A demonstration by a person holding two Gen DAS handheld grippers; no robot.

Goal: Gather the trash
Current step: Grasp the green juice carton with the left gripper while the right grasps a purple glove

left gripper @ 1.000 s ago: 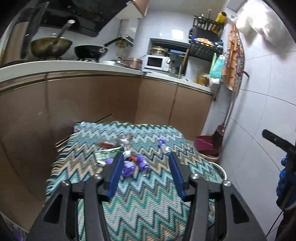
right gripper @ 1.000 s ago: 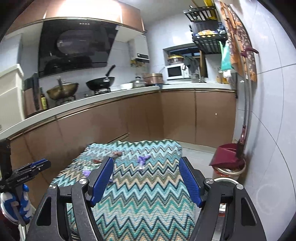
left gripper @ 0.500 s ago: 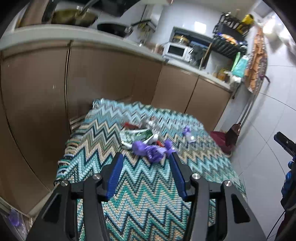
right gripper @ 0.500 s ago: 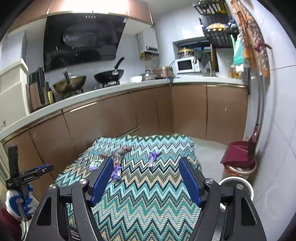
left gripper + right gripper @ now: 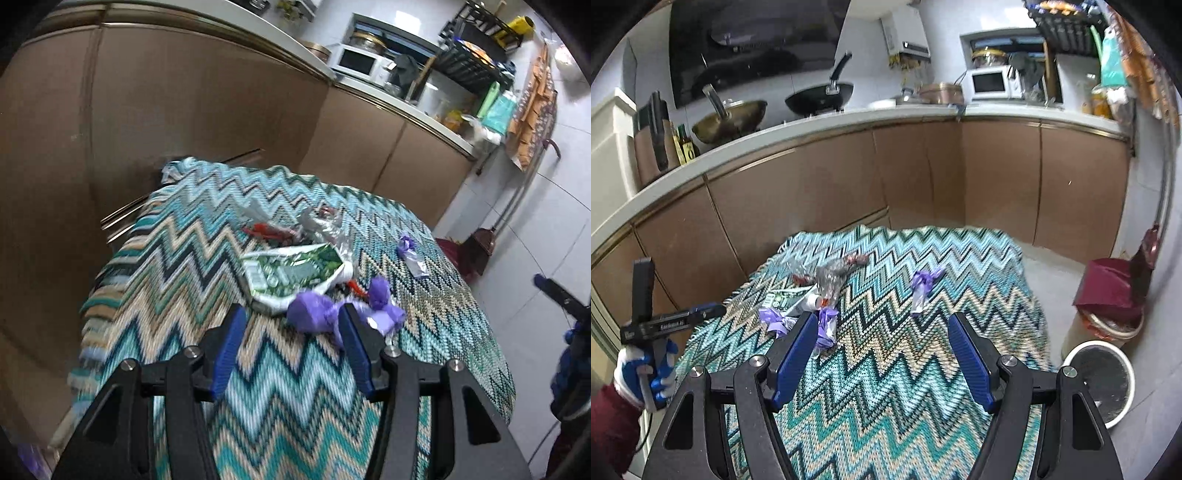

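Trash lies on a table under a zigzag cloth (image 5: 295,387): a green-and-white packet (image 5: 291,271), a silver foil wrapper (image 5: 325,225), a red wrapper (image 5: 266,232) and purple wrappers (image 5: 314,314). My left gripper (image 5: 290,317) hovers low over the cloth, its jaws opening. The nearest purple wrapper lies between the tips, close to the right finger, and neither pad presses on it. My right gripper (image 5: 882,323) is open and empty above the cloth (image 5: 886,369). A lone purple wrapper (image 5: 923,280) lies just beyond it. A gloved hand (image 5: 642,369) holds the left gripper at the left edge.
Brown cabinets (image 5: 812,206) run behind the table under a counter with woks and a microwave (image 5: 991,83). On the floor to the right stand a white-rimmed bin (image 5: 1097,380) and a maroon dustpan (image 5: 1108,288). A tiled wall closes off the right side.
Both grippers have come forward and down towards the table, so the trash looms larger. The left gripper's tips have reached the nearest purple wrapper.
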